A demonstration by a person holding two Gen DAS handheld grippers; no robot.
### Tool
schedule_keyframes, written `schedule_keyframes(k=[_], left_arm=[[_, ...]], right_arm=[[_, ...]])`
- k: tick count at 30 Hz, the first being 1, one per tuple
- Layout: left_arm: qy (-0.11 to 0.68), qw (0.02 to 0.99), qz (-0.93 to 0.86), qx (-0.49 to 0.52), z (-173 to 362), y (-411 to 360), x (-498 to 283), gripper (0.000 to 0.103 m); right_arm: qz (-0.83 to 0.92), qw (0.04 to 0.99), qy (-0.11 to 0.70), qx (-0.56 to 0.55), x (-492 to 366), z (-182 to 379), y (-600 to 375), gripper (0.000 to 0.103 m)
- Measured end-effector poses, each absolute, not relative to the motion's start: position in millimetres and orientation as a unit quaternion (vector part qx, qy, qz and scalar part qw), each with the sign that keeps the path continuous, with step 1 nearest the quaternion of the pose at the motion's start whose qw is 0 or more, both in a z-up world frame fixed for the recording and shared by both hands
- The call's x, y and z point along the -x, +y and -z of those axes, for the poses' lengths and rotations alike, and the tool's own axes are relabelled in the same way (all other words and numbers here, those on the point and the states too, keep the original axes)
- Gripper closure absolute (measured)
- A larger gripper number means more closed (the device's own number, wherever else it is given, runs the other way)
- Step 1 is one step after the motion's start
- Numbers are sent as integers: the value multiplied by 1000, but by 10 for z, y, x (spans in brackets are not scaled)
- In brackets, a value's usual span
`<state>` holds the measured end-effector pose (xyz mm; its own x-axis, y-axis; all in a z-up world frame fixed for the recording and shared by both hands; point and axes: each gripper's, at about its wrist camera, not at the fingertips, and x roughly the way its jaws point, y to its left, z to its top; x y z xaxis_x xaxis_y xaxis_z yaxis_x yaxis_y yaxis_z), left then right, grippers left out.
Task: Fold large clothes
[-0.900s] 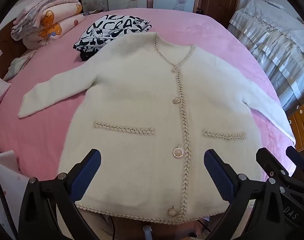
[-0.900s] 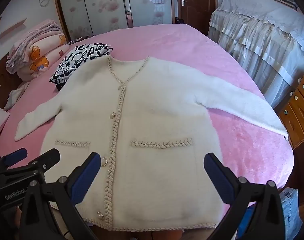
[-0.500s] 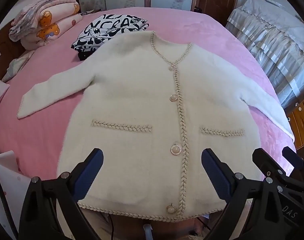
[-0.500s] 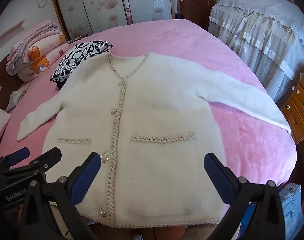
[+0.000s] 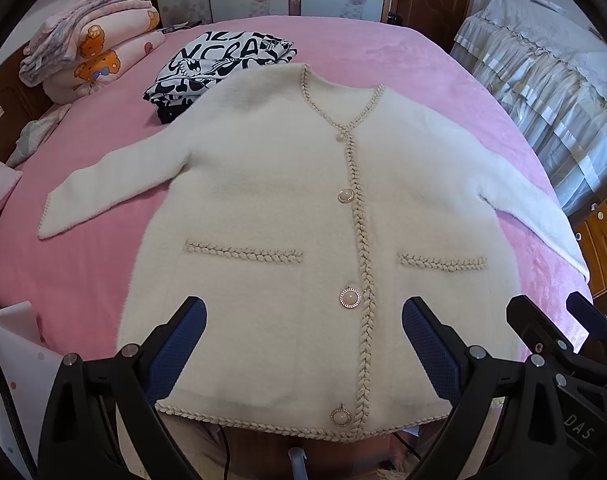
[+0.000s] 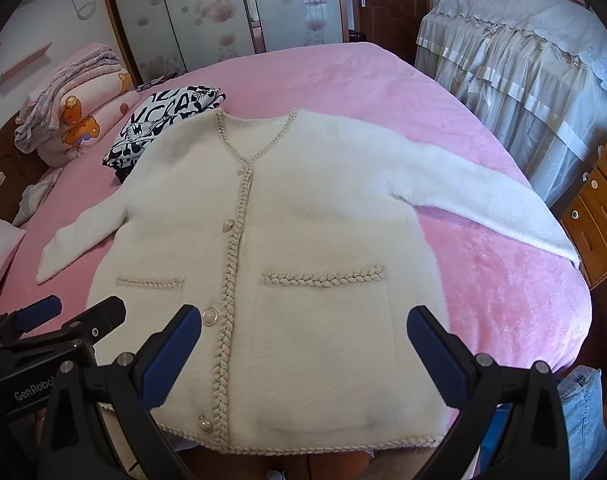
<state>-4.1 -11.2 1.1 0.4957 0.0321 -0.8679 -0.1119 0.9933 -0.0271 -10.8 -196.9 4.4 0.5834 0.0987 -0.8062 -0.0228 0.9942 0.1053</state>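
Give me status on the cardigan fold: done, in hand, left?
Done: white cardigan spread flat, buttoned, on the pink bed. In hand: nothing; left claw and right claw hover open above its hem. Left: every fold, both sleeves lie outstretched.

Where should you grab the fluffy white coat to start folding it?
Probably the cuff of a sleeve. The coat lies flat and buttoned on the bed, sleeves spread wide. Come from outside: the right gripper takes the right sleeve at its end near the bed's edge and carries it across the chest.
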Motion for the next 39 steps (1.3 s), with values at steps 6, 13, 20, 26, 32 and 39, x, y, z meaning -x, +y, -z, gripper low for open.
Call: schedule_keyframes(k=[6,13,20,26,32,39], left_arm=[[499,865,-43,37,-33,-144,74,6],[498,865,-41,33,-37,-175,93,6],[496,867,-40,31,-37,-186,98,6],[496,867,-39,33,-39,-202,103,6],[496,867,-38,32,-36,-214,102,6],[497,866,-35,33,-31,-243,104,6]], right_arm=[[-33,889,455,-43,108,-41,-1986,0],[-32,891,450,-49,126,-35,-2030,0],[-32,892,447,-53,136,-38,-2064,0],[-34,892,447,-55,140,-37,-2070,0],[-36,892,447,-58,140,-35,-2085,0],[-39,892,447,-66,131,-24,-2126,0]])
